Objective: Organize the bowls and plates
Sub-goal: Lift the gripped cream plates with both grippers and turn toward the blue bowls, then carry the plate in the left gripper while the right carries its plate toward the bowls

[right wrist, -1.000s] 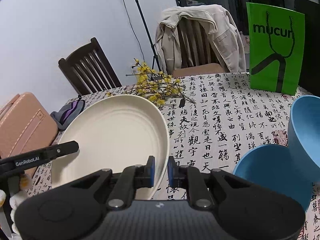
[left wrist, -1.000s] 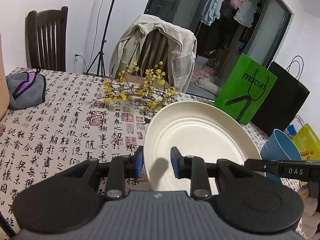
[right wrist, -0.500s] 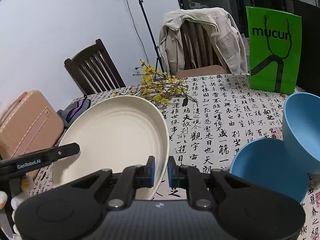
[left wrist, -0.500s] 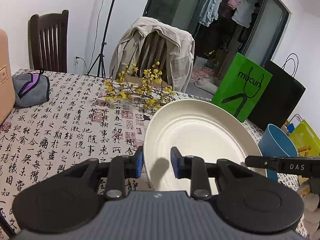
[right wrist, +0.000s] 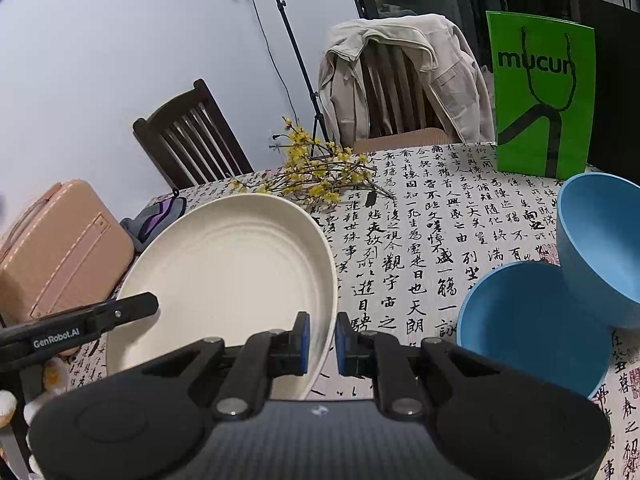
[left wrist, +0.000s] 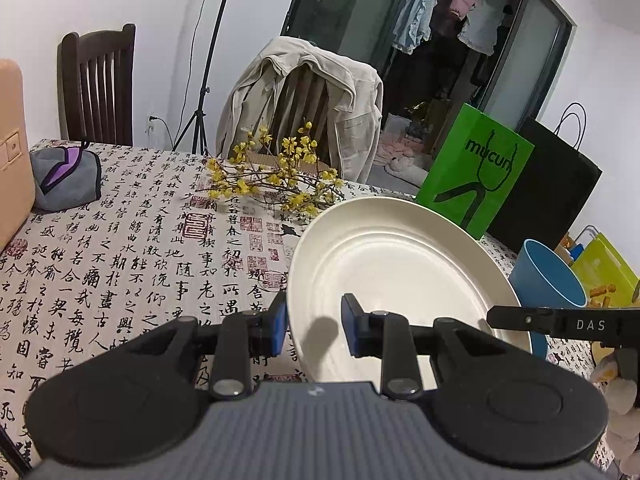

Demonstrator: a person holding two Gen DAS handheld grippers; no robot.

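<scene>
Left wrist view: left gripper (left wrist: 314, 324) clamps the near left rim of the round cream ribbed plate (left wrist: 396, 268), lifted, tilted, face up, above the calligraphy-print tablecloth (left wrist: 132, 256).

Right wrist view: right gripper (right wrist: 322, 340) pinches its right rim (right wrist: 330, 280), pads either side.

Black two-finger tool (left wrist: 313, 325) bodies, blue pads (left wrist: 279, 322), silver screws, ribbed grey housings.

Plate (right wrist: 224, 264) left of two bowls (right wrist: 532, 320), flowering branches (right wrist: 320, 176) behind.

Cream plate (left wrist: 400, 264), blue bowls (right wrist: 532, 320), calligraphy-print tablecloth (left wrist: 132, 256), green bag (right wrist: 544, 96).
</scene>
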